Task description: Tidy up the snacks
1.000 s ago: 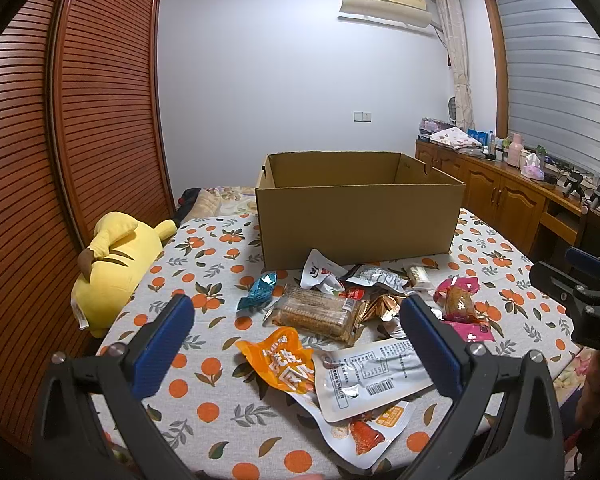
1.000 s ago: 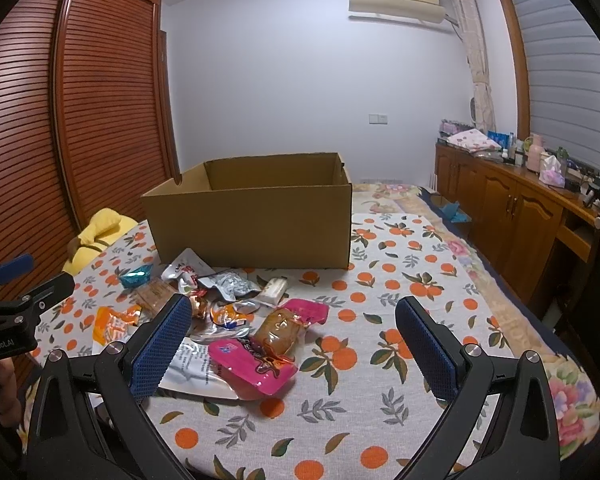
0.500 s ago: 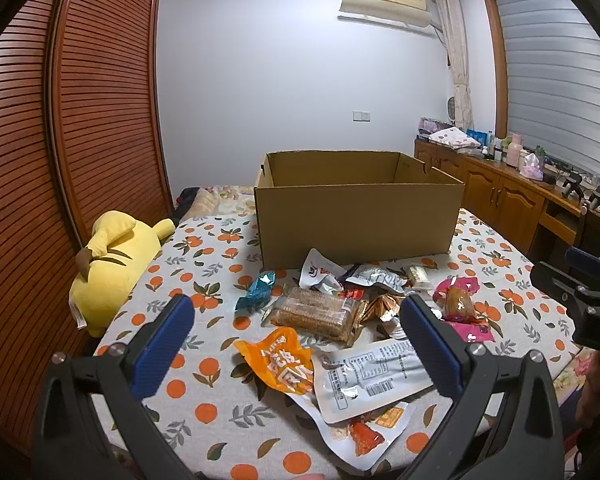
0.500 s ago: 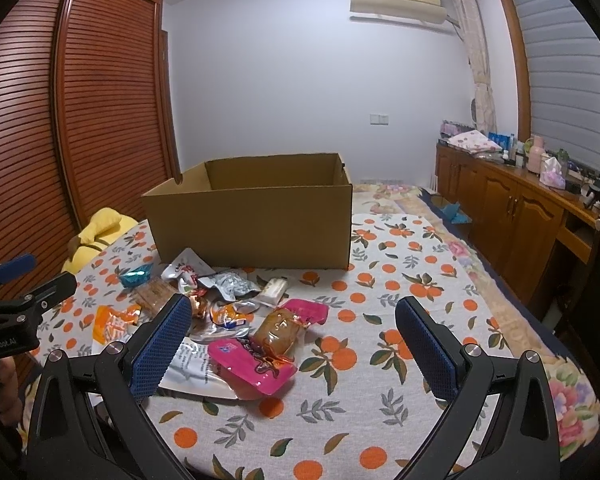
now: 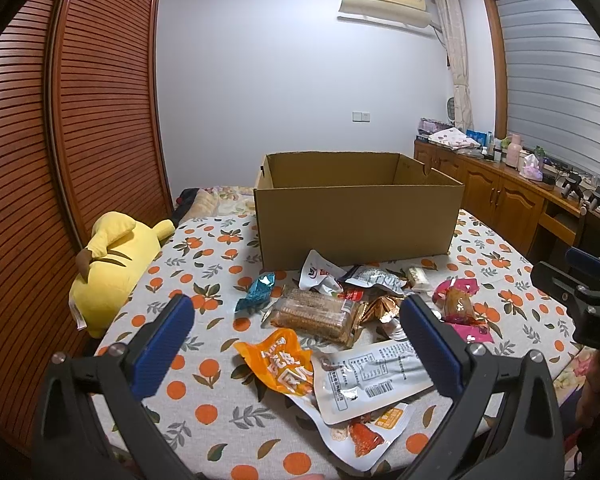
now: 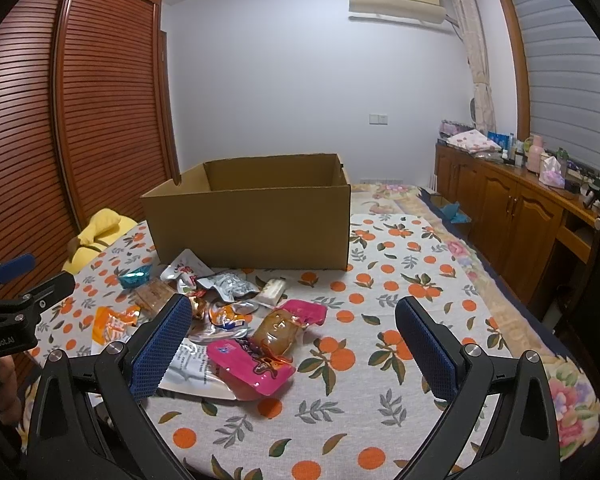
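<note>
A soft yellow plush toy (image 5: pixel 112 264) is lying at the left edge of the bed with the orange-print cloth (image 5: pixel 204 368). The left gripper (image 5: pixel 296 340) is hanging over the crinkly snack packets (image 5: pixel 340 320), fingers wide apart, holding nothing. Nothing has really moved in the last second, so no snack is picked yet. The big brown cardboard box (image 6: pixel 252 216) is waiting behind the pile. The right gripper (image 6: pixel 292 344) is wide apart too, near the pink packet (image 6: pixel 252 364).

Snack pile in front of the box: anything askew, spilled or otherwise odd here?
Nothing spilled or visibly torn. The snack packets lie in a loose overlapping heap before the open cardboard box, none visibly inside. A yellow plush toy lies at the bed's edge. Left gripper and right gripper are open, holding nothing.
</note>
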`<state>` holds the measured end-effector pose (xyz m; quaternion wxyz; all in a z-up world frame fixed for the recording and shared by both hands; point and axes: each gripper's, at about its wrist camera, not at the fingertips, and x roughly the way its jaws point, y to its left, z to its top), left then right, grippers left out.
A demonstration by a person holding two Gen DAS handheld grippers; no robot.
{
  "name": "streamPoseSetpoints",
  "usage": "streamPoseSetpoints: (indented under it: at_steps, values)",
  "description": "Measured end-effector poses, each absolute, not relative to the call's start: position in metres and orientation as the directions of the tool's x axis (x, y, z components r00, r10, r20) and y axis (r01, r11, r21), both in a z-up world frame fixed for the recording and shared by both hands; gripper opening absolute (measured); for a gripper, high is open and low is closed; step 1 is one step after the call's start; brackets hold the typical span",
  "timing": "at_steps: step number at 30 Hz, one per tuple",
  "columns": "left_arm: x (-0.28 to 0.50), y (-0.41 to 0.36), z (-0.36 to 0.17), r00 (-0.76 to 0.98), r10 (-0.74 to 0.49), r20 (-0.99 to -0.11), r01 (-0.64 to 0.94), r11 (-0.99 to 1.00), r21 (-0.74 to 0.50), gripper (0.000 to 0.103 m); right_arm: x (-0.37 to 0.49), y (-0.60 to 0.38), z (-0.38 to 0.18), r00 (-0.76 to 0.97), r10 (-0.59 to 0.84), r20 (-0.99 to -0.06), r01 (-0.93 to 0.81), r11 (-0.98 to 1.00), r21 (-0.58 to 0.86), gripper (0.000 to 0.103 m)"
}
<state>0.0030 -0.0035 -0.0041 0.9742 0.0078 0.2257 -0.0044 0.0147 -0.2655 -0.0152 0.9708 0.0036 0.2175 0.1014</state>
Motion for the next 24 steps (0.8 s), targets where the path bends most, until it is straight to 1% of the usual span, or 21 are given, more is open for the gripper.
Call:
streamPoseSetpoints:
  at_steps: [14, 24]
  values:
    - [0.005, -0.003, -0.007, 0.887, -0.016, -0.462, 0.023, 1.000, 0.009, 0.103, 0.016, -0.266, -0.018, 0.880, 0.201, -0.429, -0.199, 0.979, 0.050, 0.103]
    - [0.014, 0.005, -0.030, 0.846, -0.017, -0.533, 0.024, 1.000, 0.007, 0.103, 0.025, -0.265, -0.030, 0.858, 0.212, -0.467, -0.216, 0.975, 0.046, 0.103]
